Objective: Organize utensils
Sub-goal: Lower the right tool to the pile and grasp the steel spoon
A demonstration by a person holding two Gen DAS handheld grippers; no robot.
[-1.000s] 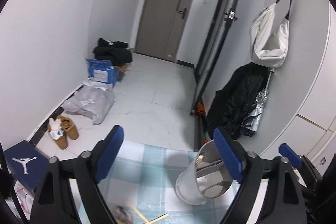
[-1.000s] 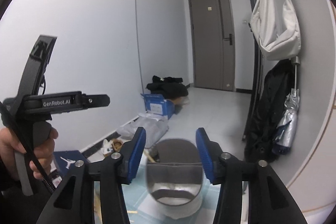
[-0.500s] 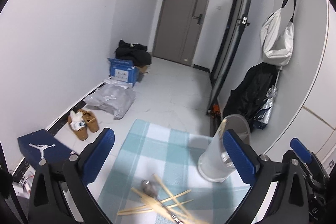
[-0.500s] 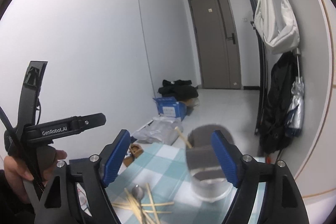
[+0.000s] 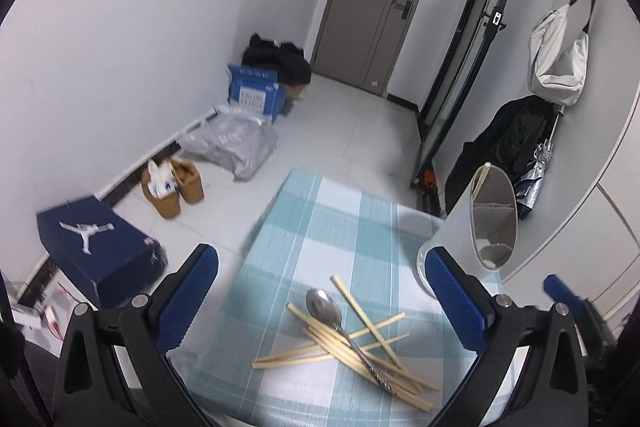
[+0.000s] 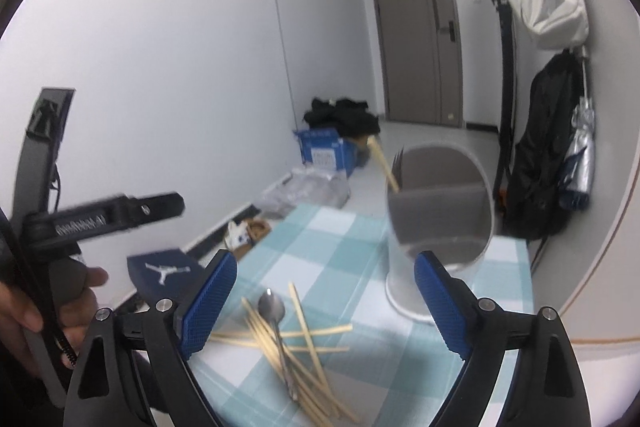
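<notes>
Left gripper (image 5: 320, 301) wide open, empty; right gripper (image 6: 324, 307) jaws opening, nothing between them; chopsticks (image 5: 340, 339) and spoon (image 5: 340, 327) piled loose on tabletop (image 5: 320, 227) just ahead of both; holder (image 5: 476, 223) ahead-right, one chopstick and a fork already inside; looks staged for first pick.

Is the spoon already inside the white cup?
No, the spoon lies on the checked cloth among the loose chopsticks, apart from the white holder.
</notes>
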